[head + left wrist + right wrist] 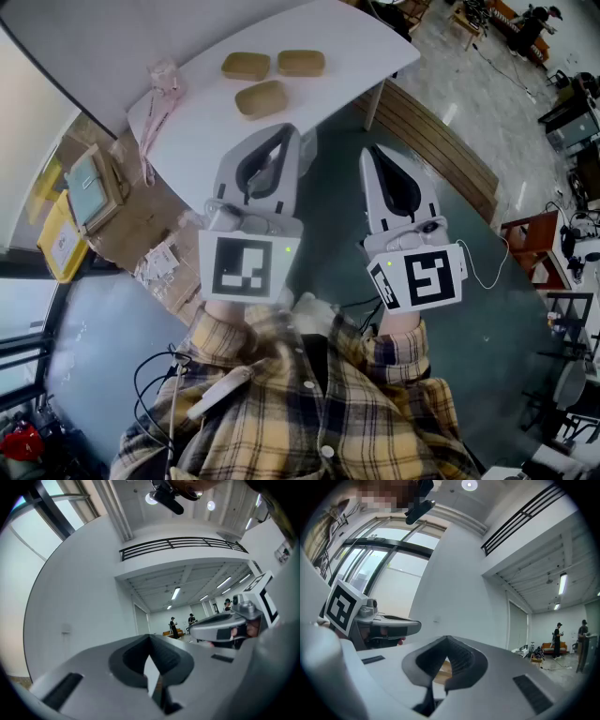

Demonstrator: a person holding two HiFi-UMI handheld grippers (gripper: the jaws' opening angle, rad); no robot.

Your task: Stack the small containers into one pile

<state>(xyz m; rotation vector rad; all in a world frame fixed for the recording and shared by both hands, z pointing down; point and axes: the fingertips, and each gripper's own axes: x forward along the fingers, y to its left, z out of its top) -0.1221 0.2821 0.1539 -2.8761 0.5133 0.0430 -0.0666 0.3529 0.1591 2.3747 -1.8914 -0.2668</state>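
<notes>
On the far white table [356, 47]: three small tan oval containers, all flat on the top, none stacked. Far-left container [246, 66] just beside far-right container [301, 63], with a narrow gap between them. Near container [261, 98] a little closer in, apart from both. At the table's left end, a crumpled pink plastic bag [159, 94], well apart from all three.

Nearer, over the dark green floor [487, 309], both grippers side by side, held level and pointing away toward the table. Left gripper [287, 131] with its tips at the table's near edge, short of the near container and touching nothing; black-and-white marker cube [246, 265] at its near end. Right gripper [369, 150] to the right, off the table, over bare floor, with its own marker cube [422, 278].

Seen along its own jaws, left gripper [150, 638] closed, tips together, nothing clamped. Right gripper [447, 639] likewise closed and empty. Beyond the tips only a white wall and, far off down the hall, small standing figures [557, 639].

At the near edge of the head view, sleeves and front of a yellow plaid shirt [309, 412]. Left of the table on the floor, brown cardboard boxes [122, 225].
</notes>
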